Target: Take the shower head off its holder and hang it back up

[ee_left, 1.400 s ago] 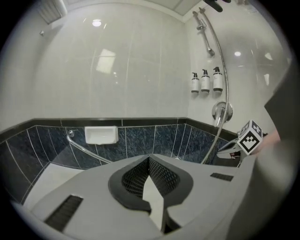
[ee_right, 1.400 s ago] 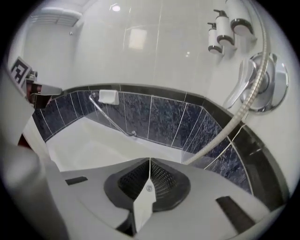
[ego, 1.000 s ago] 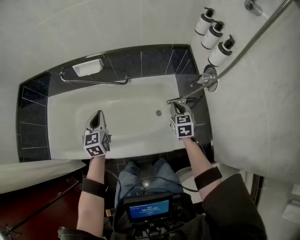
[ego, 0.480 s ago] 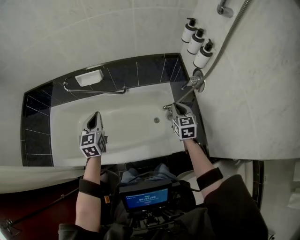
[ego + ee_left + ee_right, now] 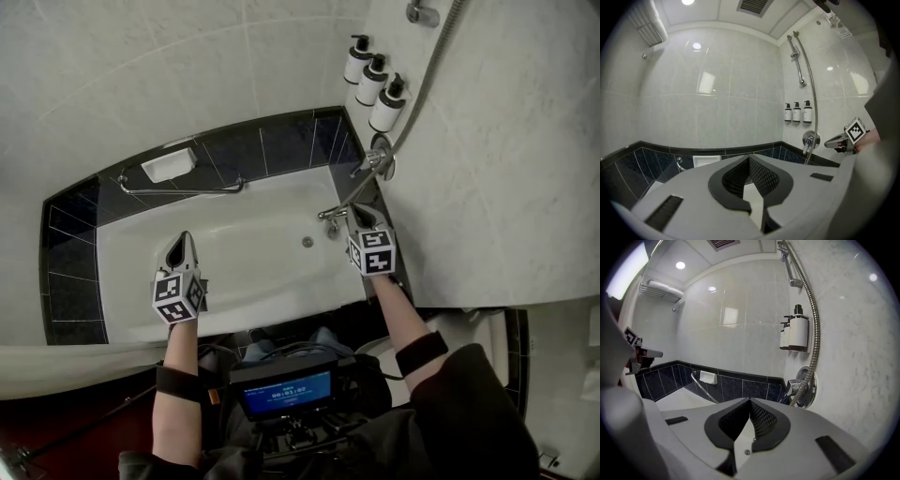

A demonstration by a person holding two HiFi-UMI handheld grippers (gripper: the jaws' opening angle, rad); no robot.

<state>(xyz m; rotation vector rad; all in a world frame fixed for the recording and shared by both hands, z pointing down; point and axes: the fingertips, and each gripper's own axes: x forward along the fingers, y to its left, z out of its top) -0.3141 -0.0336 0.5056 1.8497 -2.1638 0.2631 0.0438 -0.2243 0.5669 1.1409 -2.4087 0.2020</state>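
The shower hose (image 5: 422, 84) runs from the wall valve (image 5: 378, 157) up the right wall, past a chrome bracket (image 5: 422, 13), and out of the top of the head view. In the left gripper view the hose (image 5: 813, 93) hangs beside the slide rail (image 5: 799, 63). I cannot make out the shower head itself. My left gripper (image 5: 181, 236) hovers shut and empty over the white tub (image 5: 253, 281); its tips (image 5: 749, 157) meet. My right gripper (image 5: 359, 208) is shut and empty just below the tub spout (image 5: 330, 212), pointing toward the valve (image 5: 806, 383).
Three pump bottles (image 5: 372, 80) hang on the right wall above the valve. A soap dish (image 5: 169, 164) and a chrome grab bar (image 5: 178, 190) sit on the dark tiled ledge behind the tub. The drain (image 5: 307, 242) lies near the spout.
Both grippers have risen a little above the tub, still shut. The head view has tilted up, so more of the right wall and hose shows.
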